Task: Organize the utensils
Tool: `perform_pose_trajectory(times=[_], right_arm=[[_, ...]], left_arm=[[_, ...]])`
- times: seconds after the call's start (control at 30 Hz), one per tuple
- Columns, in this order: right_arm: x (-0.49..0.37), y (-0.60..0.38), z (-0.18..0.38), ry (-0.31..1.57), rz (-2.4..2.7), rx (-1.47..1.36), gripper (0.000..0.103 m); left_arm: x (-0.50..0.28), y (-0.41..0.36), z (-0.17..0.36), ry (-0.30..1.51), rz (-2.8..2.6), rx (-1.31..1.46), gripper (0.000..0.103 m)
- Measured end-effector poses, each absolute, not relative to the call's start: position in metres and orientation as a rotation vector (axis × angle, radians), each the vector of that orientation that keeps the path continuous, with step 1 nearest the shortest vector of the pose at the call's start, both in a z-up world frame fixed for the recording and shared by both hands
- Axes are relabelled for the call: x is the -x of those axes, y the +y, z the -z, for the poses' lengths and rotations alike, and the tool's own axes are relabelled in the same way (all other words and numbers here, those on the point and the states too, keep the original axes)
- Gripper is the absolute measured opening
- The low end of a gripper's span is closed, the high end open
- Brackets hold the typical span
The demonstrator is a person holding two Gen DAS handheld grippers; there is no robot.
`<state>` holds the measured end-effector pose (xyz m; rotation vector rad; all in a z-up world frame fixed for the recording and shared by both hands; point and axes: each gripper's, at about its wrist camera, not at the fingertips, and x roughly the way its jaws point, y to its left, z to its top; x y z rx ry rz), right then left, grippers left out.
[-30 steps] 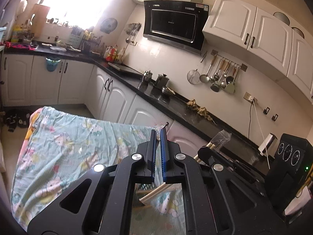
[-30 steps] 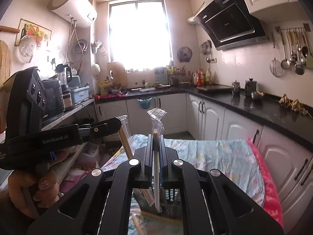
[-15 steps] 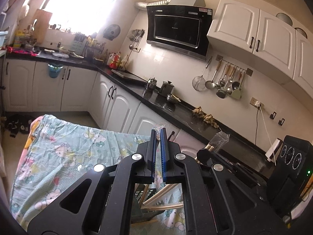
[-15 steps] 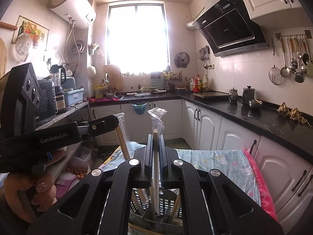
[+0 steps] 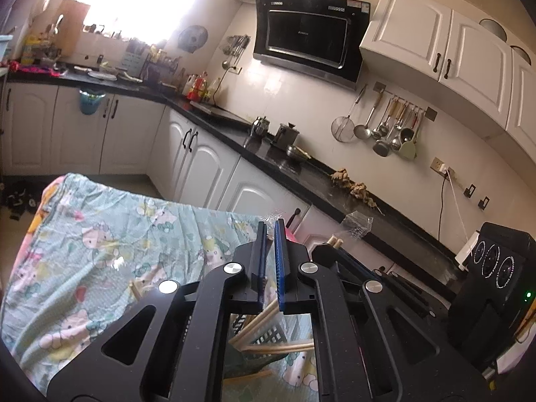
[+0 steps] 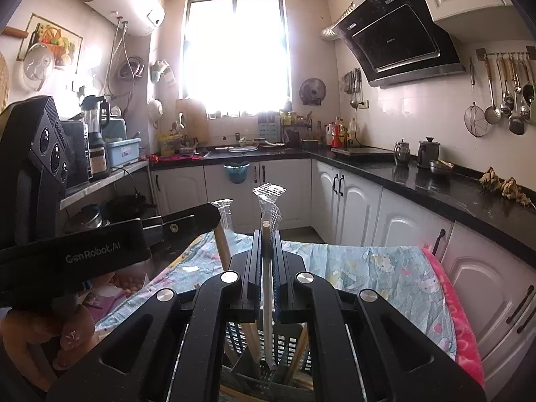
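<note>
Chopsticks [image 6: 267, 278] dropped lower, tips now inside basket [image 6: 268, 345]; both tongs, right [image 6: 267, 234] and left [image 5: 270, 231], still pinching wrapped sticks.

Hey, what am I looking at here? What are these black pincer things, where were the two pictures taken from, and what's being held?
There is no robot here. A person holds a black two-fingered tool in each hand, and each tool carries a wide-angle camera that looks along its fingers, so you get one picture per tool.

The right tool is shut on a wrapped chopstick. The left tool grips a second wrapped chopstick. In the right view you can also see the person's hand.

Below both tools, a dark slotted basket with loose chopsticks in it stands on a cartoon-print cloth in a kitchen.
</note>
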<state>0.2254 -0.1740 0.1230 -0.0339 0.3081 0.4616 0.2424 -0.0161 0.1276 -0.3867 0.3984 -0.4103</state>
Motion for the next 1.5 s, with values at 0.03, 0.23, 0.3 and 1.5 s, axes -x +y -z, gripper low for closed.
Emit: perform_pose_trajectory(times=[0.03,0.23,0.3,1.5], right_arm=[[-0.227,-0.174,-0.12,0.311,-0.463,0.031,0.006],[-0.231,-0.171,-0.107,0.331,-0.46,0.031,0.006],[-0.231,-0.171,-0.104,0.341,-0.454,0.029,0.006],[-0.163,-0.203,-0.107,0.372,-0.43,-0.008,0.052]], left_arm=[[-0.244,-0.016,-0.124,0.405,0.411,0.39,0.002],[-0.247,-0.013,-0.112,0.431,0.402,0.392,0.002],[-0.246,-0.012,-0.11,0.437,0.397,0.393,0.009],[-0.169,0.037,-0.11,0.407,0.316,0.442,0.092]])
